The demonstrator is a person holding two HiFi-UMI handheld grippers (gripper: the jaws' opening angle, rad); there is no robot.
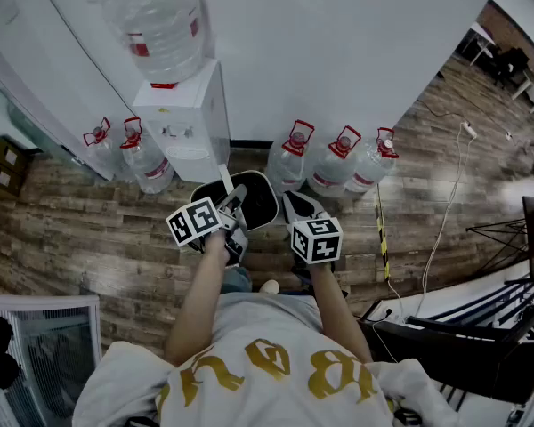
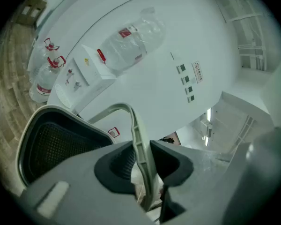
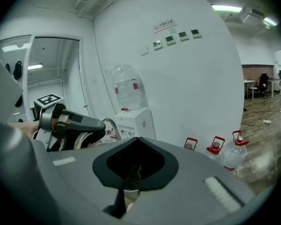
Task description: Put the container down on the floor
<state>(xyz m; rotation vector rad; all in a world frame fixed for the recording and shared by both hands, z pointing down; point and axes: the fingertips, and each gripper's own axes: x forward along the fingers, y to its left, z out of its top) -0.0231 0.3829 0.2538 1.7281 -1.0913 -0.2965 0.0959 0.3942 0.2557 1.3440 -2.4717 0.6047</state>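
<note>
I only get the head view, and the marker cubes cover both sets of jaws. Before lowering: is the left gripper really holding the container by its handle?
Observer: Yes. The left gripper view shows the left gripper with its jaws closed on the pale handle of the container.
Operator: And the right gripper?
Observer: The right gripper has its jaws together, with a thin pale edge pinched between them, apparently the container's rim.
Operator: What is the container like inside?
Observer: Its inner wall is dark perforated mesh, seen in the left gripper view.
</note>
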